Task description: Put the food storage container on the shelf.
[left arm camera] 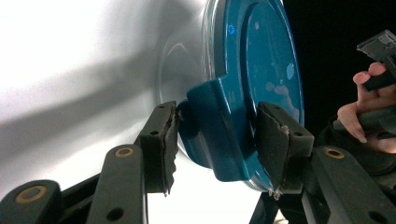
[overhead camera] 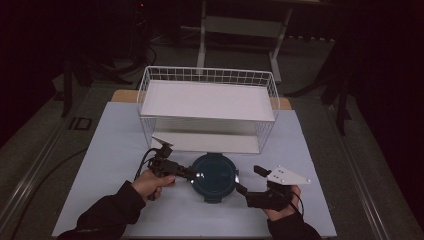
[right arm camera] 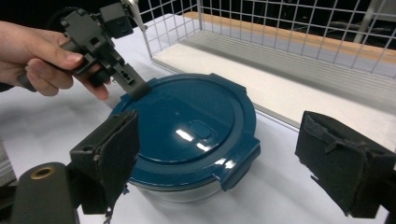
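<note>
Currently the left hand-held gripper (left arm camera: 217, 140) pinches a latch tab (left arm camera: 219, 130) of the round blue-lidded container (overhead camera: 214, 175) near the worktop's (overhead camera: 115, 150) front edge; the right hand-held gripper (right arm camera: 224, 163) hangs spread beside it. Next, probably, flipping that tab up.

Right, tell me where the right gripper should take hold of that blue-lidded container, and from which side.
Probably by the lid's near-right latch tab, coming in level from the right gripper's own side. The round container is too wide to span easily, while its flat clips jut from the rim and suit two pads. The left gripper is already shut on the opposite tab, so that side is taken.
</note>
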Demonstrator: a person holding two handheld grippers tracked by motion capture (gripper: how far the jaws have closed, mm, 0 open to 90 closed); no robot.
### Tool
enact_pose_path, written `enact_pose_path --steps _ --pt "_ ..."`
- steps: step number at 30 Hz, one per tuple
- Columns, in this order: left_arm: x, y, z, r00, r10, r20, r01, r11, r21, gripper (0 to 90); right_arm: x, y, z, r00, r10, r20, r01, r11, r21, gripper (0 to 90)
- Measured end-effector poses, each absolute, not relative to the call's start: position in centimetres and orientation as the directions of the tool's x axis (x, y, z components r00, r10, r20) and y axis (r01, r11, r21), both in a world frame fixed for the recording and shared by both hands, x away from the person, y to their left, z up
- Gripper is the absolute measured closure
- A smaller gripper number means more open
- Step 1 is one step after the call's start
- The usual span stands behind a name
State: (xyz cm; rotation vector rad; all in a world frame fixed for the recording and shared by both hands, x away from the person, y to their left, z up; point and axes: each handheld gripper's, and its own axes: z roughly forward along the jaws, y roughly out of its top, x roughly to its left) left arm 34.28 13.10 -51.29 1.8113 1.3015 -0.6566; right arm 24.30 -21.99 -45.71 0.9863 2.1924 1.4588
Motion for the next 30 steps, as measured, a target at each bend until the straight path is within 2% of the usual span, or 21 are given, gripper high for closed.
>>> enact_pose_path --steps 6,16,20,27,28,30 --pt "33.8 13.1 -50.9 0.37 0.533 -0.761 0.928 -0.169 0.333 52.2 25.0 -22.3 -46.2 -0.688 0.705 0.173 0.434 0.208 0.877 13.7" --pt "32.3 12.8 -50.0 0.451 0.547 -0.705 0.887 -0.187 0.422 52.6 27.1 -22.9 -47.9 -0.613 0.675 0.412 0.648 0.131 0.75 15.7" --pt "31.8 12.7 -49.7 0.482 0.551 -0.681 0.87 -0.207 0.448 52.8 27.8 -23.2 -48.6 -0.574 0.644 0.506 0.717 0.095 0.691 22.8" --pt "31.2 12.7 -49.4 0.518 0.544 -0.66 0.849 -0.229 0.477 54.6 29.2 -23.5 -49.8 -0.531 0.61 0.588 0.788 0.101 0.607 35.8" --pt "31.1 12.7 -49.4 0.522 0.543 -0.658 0.846 -0.228 0.482 54.7 29.3 -23.5 -50.0 -0.521 0.608 0.599 0.798 0.099 0.594 39.9" --pt "31.0 12.7 -49.4 0.53 0.541 -0.653 0.841 -0.233 0.489 55.0 29.4 -23.5 -50.2 -0.521 0.598 0.61 0.806 0.107 0.582 41.3"
